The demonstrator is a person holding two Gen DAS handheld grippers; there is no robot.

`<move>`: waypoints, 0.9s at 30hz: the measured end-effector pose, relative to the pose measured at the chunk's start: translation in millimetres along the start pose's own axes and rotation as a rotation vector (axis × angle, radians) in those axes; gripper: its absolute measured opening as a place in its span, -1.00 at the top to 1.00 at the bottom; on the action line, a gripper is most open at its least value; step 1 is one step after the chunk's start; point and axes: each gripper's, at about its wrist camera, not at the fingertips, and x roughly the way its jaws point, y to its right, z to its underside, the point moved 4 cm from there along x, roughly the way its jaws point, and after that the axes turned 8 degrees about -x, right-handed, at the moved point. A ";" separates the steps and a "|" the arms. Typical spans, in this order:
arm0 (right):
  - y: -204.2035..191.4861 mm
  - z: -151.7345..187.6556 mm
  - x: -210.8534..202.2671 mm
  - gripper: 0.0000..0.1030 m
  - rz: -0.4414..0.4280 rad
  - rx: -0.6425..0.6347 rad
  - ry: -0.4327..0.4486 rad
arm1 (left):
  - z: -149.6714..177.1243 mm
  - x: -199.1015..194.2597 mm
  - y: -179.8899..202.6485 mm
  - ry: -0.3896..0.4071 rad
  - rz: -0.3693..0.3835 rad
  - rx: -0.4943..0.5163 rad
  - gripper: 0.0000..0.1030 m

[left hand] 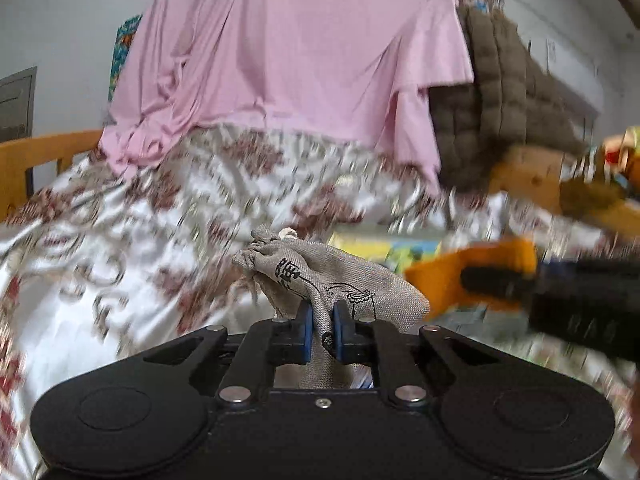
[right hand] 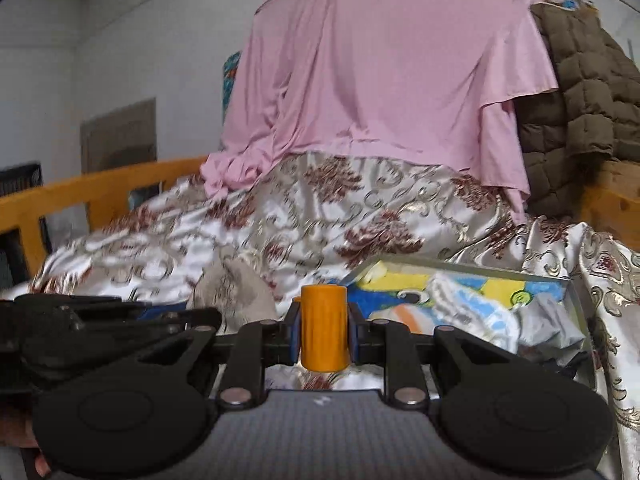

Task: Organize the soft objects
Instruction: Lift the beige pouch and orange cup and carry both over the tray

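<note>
My left gripper (left hand: 321,330) is shut on a grey drawstring pouch (left hand: 320,276) with black print, held above the floral bedspread (left hand: 160,240). My right gripper (right hand: 323,328) is shut on an orange soft roll (right hand: 323,328), held upright between the blue pads. In the left wrist view the right gripper (left hand: 480,280) shows blurred at the right with the orange roll (left hand: 448,276). In the right wrist view the left gripper (right hand: 100,320) sits at the left with the grey pouch (right hand: 236,292) beside it.
A shallow box (right hand: 576,296) with a colourful lining and some cloths lies on the bed at the right. A pink garment (right hand: 380,80) and a brown quilted jacket (right hand: 580,100) hang behind. An orange wooden bed rail (right hand: 100,188) runs along the left.
</note>
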 end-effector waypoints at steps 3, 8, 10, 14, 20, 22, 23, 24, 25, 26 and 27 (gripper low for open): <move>21.4 -6.3 7.6 0.52 0.014 0.052 0.030 | -24.7 12.9 19.5 0.033 0.030 0.001 0.79; 63.2 -19.6 21.0 0.52 0.039 0.149 0.090 | -51.7 47.1 51.5 0.060 0.067 0.084 0.79; 81.1 -21.3 27.9 0.52 0.046 0.186 0.092 | -56.2 62.6 59.4 0.054 0.073 0.087 0.79; 119.3 -8.9 41.5 0.52 0.051 0.259 0.070 | -59.0 92.7 73.3 0.049 0.074 0.092 0.79; 154.8 14.3 61.2 0.52 0.057 0.351 0.021 | -50.5 132.0 90.5 0.011 0.073 0.109 0.79; 157.6 19.3 65.6 0.52 0.045 0.372 0.008 | -45.8 142.0 94.2 -0.008 0.071 0.117 0.79; 156.3 21.1 65.4 0.51 0.040 0.378 0.004 | -43.2 146.5 94.7 -0.018 0.068 0.116 0.79; 156.5 21.9 66.3 0.51 0.039 0.382 -0.002 | -40.9 151.1 94.7 -0.030 0.064 0.112 0.78; 156.9 21.9 67.5 0.51 0.038 0.384 -0.005 | -38.9 154.6 94.2 -0.041 0.060 0.106 0.78; 157.8 22.6 68.3 0.50 0.035 0.387 -0.009 | -37.0 158.1 93.1 -0.050 0.057 0.096 0.78; 158.9 22.8 70.1 0.49 0.031 0.392 -0.019 | -35.5 160.7 92.6 -0.058 0.056 0.089 0.78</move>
